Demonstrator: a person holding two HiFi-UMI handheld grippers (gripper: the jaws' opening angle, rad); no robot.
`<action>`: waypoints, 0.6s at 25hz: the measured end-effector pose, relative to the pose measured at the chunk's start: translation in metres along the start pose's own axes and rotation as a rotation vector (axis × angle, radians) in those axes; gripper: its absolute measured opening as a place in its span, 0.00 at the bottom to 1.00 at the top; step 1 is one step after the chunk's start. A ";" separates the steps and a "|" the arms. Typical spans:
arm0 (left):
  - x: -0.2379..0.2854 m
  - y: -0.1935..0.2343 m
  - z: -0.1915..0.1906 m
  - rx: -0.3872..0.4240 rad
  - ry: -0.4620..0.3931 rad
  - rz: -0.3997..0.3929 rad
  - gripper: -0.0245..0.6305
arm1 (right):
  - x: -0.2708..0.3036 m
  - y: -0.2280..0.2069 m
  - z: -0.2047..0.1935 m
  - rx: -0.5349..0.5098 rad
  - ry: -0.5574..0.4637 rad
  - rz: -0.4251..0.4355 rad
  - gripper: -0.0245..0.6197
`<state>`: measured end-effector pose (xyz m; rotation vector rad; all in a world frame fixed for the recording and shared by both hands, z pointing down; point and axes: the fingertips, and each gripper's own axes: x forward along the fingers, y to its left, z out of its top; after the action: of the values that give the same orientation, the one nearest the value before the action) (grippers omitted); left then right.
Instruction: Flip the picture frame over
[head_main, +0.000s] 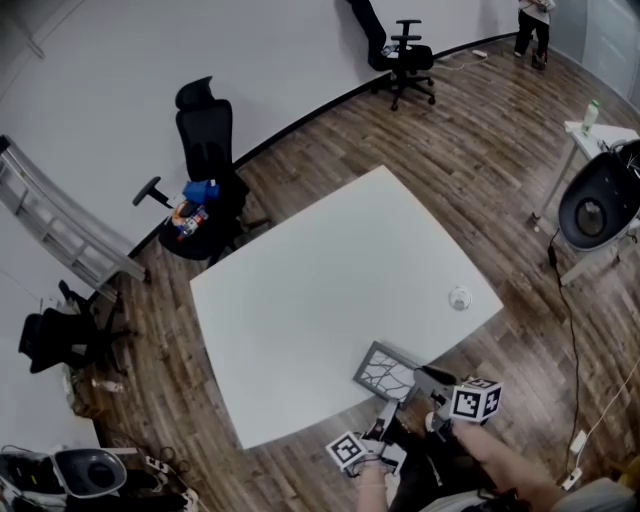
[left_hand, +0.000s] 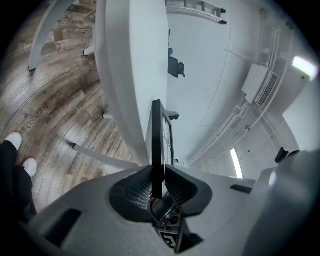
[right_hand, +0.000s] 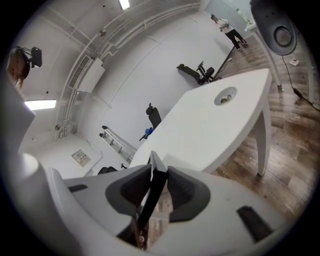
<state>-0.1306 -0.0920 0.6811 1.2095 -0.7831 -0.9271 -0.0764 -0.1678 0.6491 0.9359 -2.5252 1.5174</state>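
You have the picture frame (head_main: 386, 372) at the near edge of the table (head_main: 330, 250), its patterned face upward, held by both tools on its near side. The left gripper (head_main: 383, 412) is clamped on the rim, pads pressed to both faces. The right gripper (head_main: 428, 380) is also closed on the rim, but the frame runs slantwise through its jaws, so I judge that hold the less square of the two.

To turn it well, lift the frame clear of the tabletop first, then roll both wrists together about one long edge, so neither tool twists it against the other. Keep the pinch firm but not hard, since a thin rim can slip out as the weight swings past upright. Lay it down flat, well in from the edge, before you let go.

The head view alone shows which face is up and how near the frame sits to the table's lip. It cannot show the grips. The left gripper view gives the rim edge-on between the pads, with the tabletop alongside and seemingly apart from the frame. The right gripper view shows the slant in its jaws, plus the bare tabletop ahead with a small round insert (right_hand: 225, 96) far off, leaving you plenty of room to land
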 end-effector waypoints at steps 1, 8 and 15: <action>0.002 -0.001 0.000 0.008 0.005 0.002 0.14 | -0.001 0.006 0.004 -0.026 -0.010 0.003 0.20; 0.005 -0.008 0.008 0.054 -0.005 0.024 0.20 | -0.008 0.025 0.025 -0.195 -0.067 -0.014 0.18; -0.002 -0.039 0.020 0.421 0.077 0.228 0.22 | -0.009 0.062 0.018 -0.691 -0.065 -0.016 0.17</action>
<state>-0.1564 -0.1021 0.6468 1.4724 -1.0639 -0.5380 -0.0969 -0.1573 0.5880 0.8798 -2.7499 0.5164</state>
